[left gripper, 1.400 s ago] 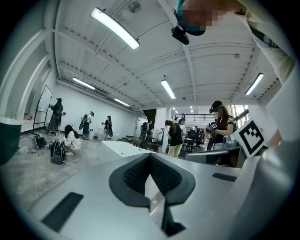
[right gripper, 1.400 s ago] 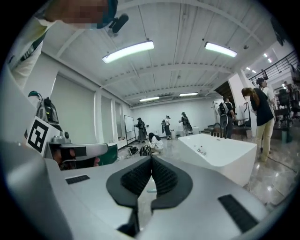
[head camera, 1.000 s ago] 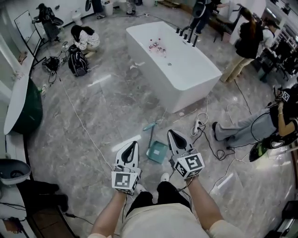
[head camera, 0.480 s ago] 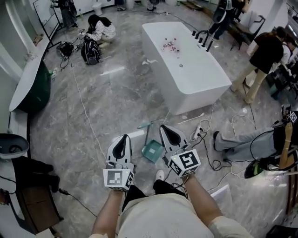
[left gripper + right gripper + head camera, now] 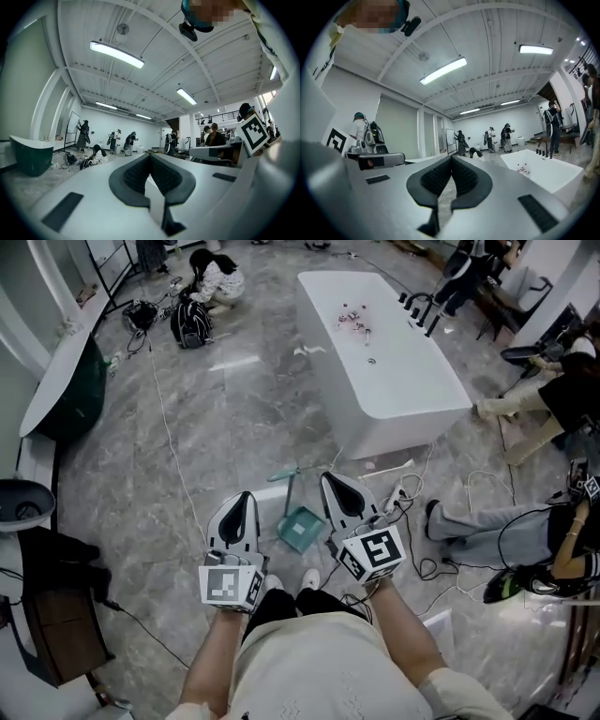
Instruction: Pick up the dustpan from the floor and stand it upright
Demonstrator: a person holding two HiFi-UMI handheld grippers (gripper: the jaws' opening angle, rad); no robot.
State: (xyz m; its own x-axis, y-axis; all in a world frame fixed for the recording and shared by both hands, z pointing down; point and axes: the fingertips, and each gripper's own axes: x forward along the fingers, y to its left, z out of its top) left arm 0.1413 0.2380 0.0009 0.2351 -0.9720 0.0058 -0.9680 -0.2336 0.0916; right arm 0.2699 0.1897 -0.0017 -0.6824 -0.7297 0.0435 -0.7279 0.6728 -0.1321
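Seen from above, the teal dustpan [image 5: 300,529] appears to lie flat on the grey marble floor [image 5: 216,418], its handle pointing to 12 o'clock. Our left gripper [image 5: 244,502] hangs at its 9 o'clock and our right gripper [image 5: 333,488] at its 3 o'clock, both with jaws pressed together on nothing. We judge that the grasping, lifting and standing upright are all left to do.

Left tongs [image 5: 245,499]: held out before the torso, pointing forward, jaws closed tip to tip, dark pads [image 5: 135,176] gripping nothing. Left forearm [image 5: 217,657] bare, extended.

Right tongs [image 5: 327,480]: alongside, slightly further forward, angled a little leftward, jaws likewise closed and empty. Right forearm [image 5: 398,634] bare, extended.
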